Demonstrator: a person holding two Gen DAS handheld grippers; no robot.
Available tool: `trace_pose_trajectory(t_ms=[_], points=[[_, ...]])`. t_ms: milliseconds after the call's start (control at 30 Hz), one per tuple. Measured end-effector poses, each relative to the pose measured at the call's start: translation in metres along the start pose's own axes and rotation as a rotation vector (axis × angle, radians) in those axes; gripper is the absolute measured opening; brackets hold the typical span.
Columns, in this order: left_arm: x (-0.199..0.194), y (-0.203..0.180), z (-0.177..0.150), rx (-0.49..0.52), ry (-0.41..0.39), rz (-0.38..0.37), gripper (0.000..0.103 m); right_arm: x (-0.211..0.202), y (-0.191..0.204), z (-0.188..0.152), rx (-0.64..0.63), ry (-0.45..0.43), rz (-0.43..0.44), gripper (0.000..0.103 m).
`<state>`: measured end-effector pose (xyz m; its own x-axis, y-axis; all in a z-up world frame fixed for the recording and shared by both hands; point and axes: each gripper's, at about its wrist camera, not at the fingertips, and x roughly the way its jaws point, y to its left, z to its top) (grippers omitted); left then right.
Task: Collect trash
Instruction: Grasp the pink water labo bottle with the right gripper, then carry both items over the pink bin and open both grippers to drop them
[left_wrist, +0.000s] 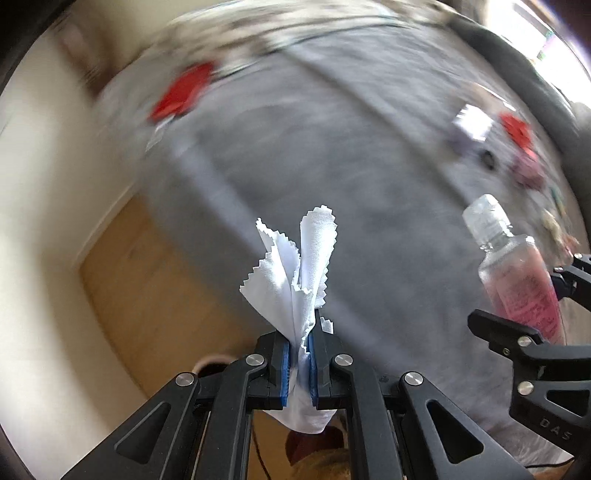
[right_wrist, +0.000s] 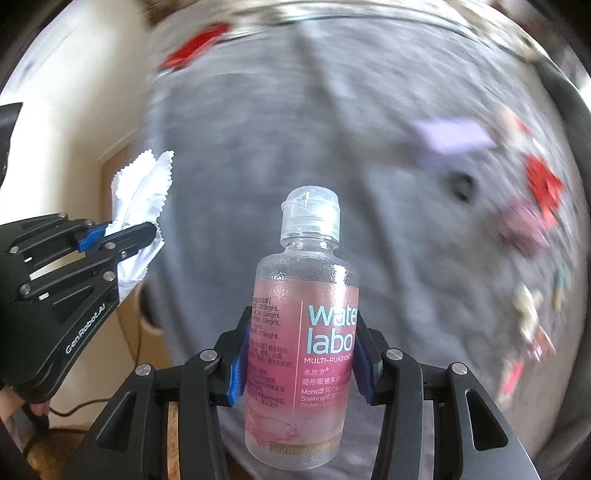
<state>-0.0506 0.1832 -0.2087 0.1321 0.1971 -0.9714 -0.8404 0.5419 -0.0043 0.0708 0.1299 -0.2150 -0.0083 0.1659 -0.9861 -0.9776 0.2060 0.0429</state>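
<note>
My left gripper (left_wrist: 299, 365) is shut on a white cloth with zigzag edges (left_wrist: 295, 266), which sticks up between the blue pads, held above a grey cover (left_wrist: 314, 155). My right gripper (right_wrist: 297, 365) is shut on a clear plastic bottle with a pink label (right_wrist: 303, 332), cap pointing away from the camera. In the left wrist view the bottle (left_wrist: 517, 266) and the right gripper (left_wrist: 524, 325) appear at the right edge. In the right wrist view the left gripper (right_wrist: 129, 236) with the white cloth (right_wrist: 142, 192) shows at the left.
Small scraps lie on the blurred grey cover: red pieces (left_wrist: 184, 92) (right_wrist: 543, 184), a pale purple sheet (right_wrist: 454, 134), a dark round item (right_wrist: 461, 184) and several bits along the right edge. A cream wall and a wooden floor (left_wrist: 140, 280) lie to the left.
</note>
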Motion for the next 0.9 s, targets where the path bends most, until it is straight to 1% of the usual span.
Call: trace_pose_trajectory(t_ms=[100,133,167,267,333,433,533,600,667,700,800,900], points=[[0.0,0.052,-0.032,-0.131,0.02,0.04,0.008,0.007,0.045,0.009,-0.1,0.005,0.042,0.045],[0.002,0.072,-0.047,-0.182,0.033,0.053,0.008,0.009,0.059,0.01,-0.129,0.007,0.058,0.045],[0.004,0.088,-0.06,-0.22,0.045,0.065,0.008,0.013,0.081,0.008,-0.178,0.014,0.074,0.046],[0.018,0.129,-0.101,-0.33,0.091,0.091,0.008,0.024,0.127,0.006,-0.266,0.038,0.108,0.046],[0.037,0.157,-0.133,-0.42,0.142,0.106,0.008,0.033,0.159,0.0,-0.317,0.061,0.119,0.046],[0.069,0.185,-0.169,-0.532,0.205,0.111,0.008,0.046,0.185,-0.007,-0.342,0.093,0.13,0.045],[0.096,0.192,-0.185,-0.578,0.223,0.09,0.008,0.064,0.202,-0.015,-0.367,0.131,0.126,0.045],[0.114,0.189,-0.186,-0.567,0.22,0.068,0.008,0.079,0.208,-0.018,-0.373,0.157,0.122,0.045],[0.135,0.184,-0.184,-0.532,0.235,0.075,0.008,0.09,0.209,-0.019,-0.369,0.175,0.12,0.045],[0.142,0.185,-0.184,-0.53,0.236,0.076,0.008,0.094,0.209,-0.019,-0.37,0.179,0.117,0.045],[0.163,0.184,-0.186,-0.562,0.239,0.057,0.008,0.108,0.211,-0.014,-0.375,0.189,0.115,0.045],[0.175,0.189,-0.19,-0.558,0.235,0.055,0.008,0.114,0.228,-0.012,-0.384,0.19,0.109,0.045]])
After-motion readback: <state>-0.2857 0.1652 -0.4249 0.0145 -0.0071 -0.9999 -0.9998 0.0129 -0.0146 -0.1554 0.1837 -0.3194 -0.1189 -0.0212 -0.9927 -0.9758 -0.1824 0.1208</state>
